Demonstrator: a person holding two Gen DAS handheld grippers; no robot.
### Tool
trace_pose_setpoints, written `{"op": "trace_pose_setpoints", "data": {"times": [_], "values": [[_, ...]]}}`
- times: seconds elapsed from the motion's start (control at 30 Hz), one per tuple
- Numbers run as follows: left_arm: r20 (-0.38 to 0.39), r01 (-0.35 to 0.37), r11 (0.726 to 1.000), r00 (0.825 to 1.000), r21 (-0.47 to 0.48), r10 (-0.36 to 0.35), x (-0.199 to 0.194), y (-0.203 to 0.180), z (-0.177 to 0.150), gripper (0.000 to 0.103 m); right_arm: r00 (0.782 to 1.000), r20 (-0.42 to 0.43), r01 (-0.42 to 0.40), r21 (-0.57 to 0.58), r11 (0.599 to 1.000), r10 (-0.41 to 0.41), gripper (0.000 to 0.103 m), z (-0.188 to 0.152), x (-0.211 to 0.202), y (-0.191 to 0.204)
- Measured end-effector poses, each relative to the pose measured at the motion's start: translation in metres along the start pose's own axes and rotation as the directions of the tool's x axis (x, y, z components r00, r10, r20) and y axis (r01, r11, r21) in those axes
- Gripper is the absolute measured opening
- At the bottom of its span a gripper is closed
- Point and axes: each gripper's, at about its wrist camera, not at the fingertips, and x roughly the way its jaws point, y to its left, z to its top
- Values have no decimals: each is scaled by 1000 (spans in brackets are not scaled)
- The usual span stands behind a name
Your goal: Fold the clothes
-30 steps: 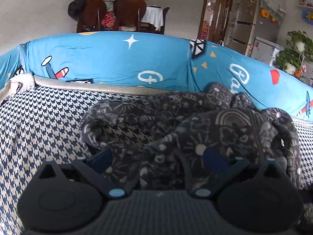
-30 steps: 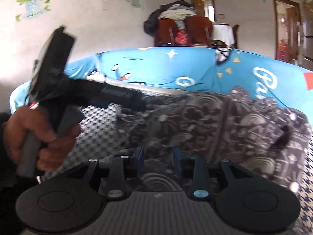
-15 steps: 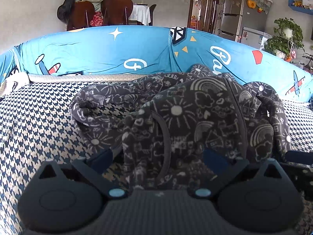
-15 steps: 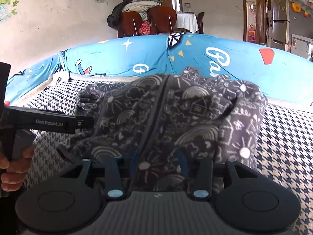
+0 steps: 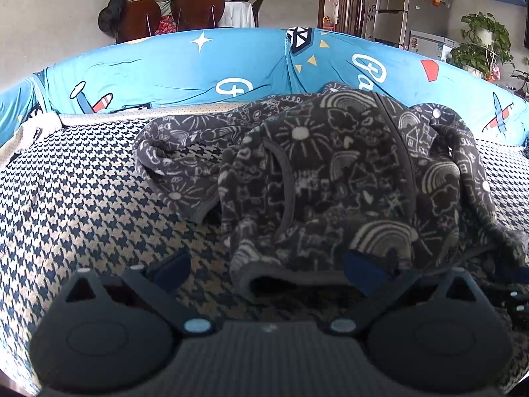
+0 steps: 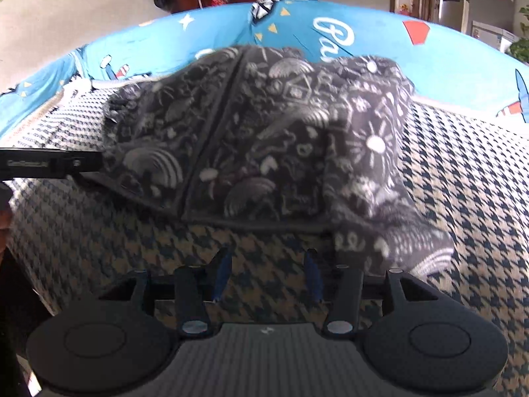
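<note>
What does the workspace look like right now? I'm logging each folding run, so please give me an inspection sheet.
Surface: houndstooth cover over a sofa seat, with a blue cartoon-print backrest behind.
Job's things: one dark doodle-print garment, crumpled and partly doubled over on the seat.
Clutter: nothing seen on the seat besides the garment.
Grippers: left gripper open wide, with the garment's near hem between its fingers, not pinched. Right gripper opening, nothing between its fingers; the garment lies just beyond.
Cables: nothing seen.
Surroundings: chairs piled with clothes, fridge, potted plant.
</note>
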Motion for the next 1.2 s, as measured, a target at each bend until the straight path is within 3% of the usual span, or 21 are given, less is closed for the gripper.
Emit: {"op": "trace_pose_setpoints", "data": {"times": [0.2, 0.3, 0.4, 0.47, 0.57, 0.63, 0.77, 0.83, 1.03, 1.2], "values": [[-11, -45, 998, 999, 31, 46, 7, -5, -7, 103, 998, 62, 11, 78, 997, -16, 49, 1, -6, -19], [-13, -67, 997, 998, 27, 67, 11, -5, -7, 103, 988, 110, 92, 133, 987, -106, 49, 3, -11, -31], [-16, -95, 995, 995, 13, 95, 16, -3, -7, 103, 949, 143, 248, 211, 946, -281, 49, 5, -13, -46], [-20, -111, 994, 994, -1, 111, 19, -1, -7, 103, 902, 142, 361, 269, 893, -408, 49, 7, -15, -56], [-27, -118, 993, 993, -19, 118, 23, 1, -6, 103, 873, 156, 387, 359, 849, -463, 49, 7, -22, -70], [-26, -116, 993, 993, -21, 115, 23, 1, -7, 103, 890, 168, 334, 392, 857, -424, 49, 7, -25, -74], [-23, -110, 994, 994, -18, 110, 24, 1, -7, 103, 949, 172, 187, 373, 909, -266, 49, 7, -19, -70], [-24, -110, 994, 994, -17, 109, 24, 1, -7, 103, 966, 171, 121, 361, 925, -194, 49, 7, -16, -65], [-8, -96, 995, 995, -34, 95, 22, 3, -7, 103, 978, 155, 75, 351, 934, -137, 49, 4, -7, -51], [-8, -77, 996, 997, -48, 77, 21, 4, -6, 103, 965, 185, 109, 371, 922, -188, 49, 2, -15, -48]]}}
